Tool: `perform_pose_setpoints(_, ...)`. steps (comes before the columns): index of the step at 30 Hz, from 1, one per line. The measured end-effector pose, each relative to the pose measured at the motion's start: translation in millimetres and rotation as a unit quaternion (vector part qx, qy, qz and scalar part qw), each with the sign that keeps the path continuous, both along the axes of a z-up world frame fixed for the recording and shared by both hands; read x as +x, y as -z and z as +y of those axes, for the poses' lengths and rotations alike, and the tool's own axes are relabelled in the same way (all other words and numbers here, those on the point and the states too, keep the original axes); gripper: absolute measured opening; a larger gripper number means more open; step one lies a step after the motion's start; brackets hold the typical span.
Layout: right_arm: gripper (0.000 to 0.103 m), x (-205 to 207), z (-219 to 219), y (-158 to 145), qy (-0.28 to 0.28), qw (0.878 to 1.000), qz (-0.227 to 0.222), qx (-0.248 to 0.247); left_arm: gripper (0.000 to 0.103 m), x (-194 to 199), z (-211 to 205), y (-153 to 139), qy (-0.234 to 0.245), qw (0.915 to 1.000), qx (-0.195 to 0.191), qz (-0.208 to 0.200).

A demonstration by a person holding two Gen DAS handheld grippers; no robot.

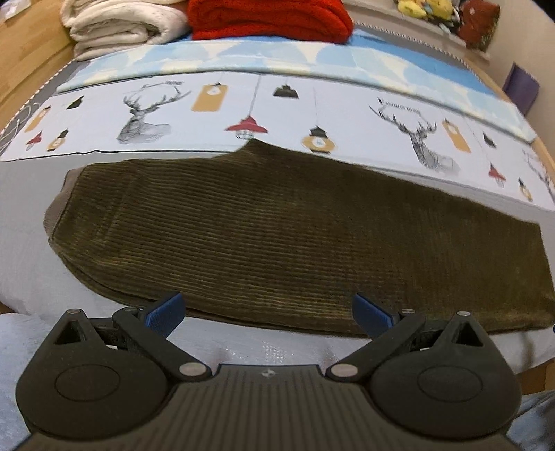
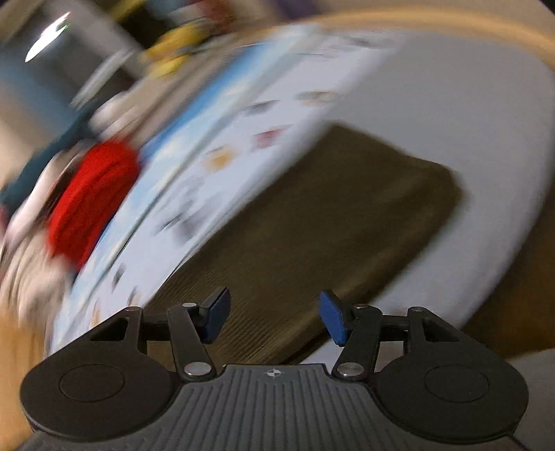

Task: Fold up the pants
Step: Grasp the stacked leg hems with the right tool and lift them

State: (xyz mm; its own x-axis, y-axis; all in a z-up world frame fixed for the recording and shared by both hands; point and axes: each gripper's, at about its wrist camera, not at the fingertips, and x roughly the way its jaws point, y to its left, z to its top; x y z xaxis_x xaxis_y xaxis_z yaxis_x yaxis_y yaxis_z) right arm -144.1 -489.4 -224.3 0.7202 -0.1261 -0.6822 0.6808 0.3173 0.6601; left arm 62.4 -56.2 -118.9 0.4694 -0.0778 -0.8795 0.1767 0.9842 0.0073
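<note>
Olive-brown corduroy pants (image 1: 277,236) lie flat on the bed in a long folded strip, waistband end at the left. My left gripper (image 1: 267,312) is open and empty, hovering just in front of the pants' near edge. In the right wrist view, blurred by motion and tilted, the same pants (image 2: 329,222) lie ahead. My right gripper (image 2: 274,317) is open and empty, above the pants' near end.
A printed sheet with deer and lamps (image 1: 242,118) lies behind the pants. A folded red blanket (image 1: 270,19) and a cream blanket (image 1: 118,24) sit at the far side. Plush toys (image 1: 447,14) are at the far right. A wooden bed frame (image 1: 24,59) borders the left.
</note>
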Motion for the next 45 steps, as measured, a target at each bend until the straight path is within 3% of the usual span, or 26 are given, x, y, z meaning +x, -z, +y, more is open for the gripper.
perform_pose_setpoints(3, 0.06, -13, -39, 30, 0.079, 0.994, -0.015, 0.076, 0.103, 3, -15, 6, 0.008, 0.9999, 0.009, 0.007)
perform_pose_setpoints(10, 0.06, -16, -83, 64, 0.127, 0.986, 0.012, 0.104, 0.103, 12, -45, 21, 0.014, 0.9995, 0.017, 0.021)
perform_pose_setpoints(15, 0.058, -13, -98, 80, 0.131, 0.983, 0.024, 0.124, 0.103, 17, -60, 33, 0.018, 0.999, 0.024, 0.035)
perform_pose_setpoints(28, 0.059, 0, -120, 94, 0.123, 0.983, -0.027, 0.131, 0.103, 18, -73, 43, 0.023, 0.9982, 0.035, 0.042)
perform_pose_setpoints(29, 0.051, 1, -120, 93, 0.117, 0.985, -0.024, 0.123, 0.103, 18, -73, 44, 0.023, 0.9982, 0.036, 0.043)
perform_pose_setpoints(31, 0.024, 2, -119, 92, 0.116, 0.987, -0.003, 0.111, 0.103, 19, -75, 46, 0.023, 0.9981, 0.038, 0.043)
perform_pose_setpoints(39, 0.022, 13, -110, 82, 0.138, 0.986, 0.03, 0.089, 0.103, 38, -98, 69, 0.018, 0.998, 0.016, 0.058)
perform_pose_setpoints(45, 0.023, 17, -111, 85, 0.152, 0.982, 0.04, 0.1, 0.103, 38, -131, 109, 0.053, 0.9936, 0.068, 0.073)
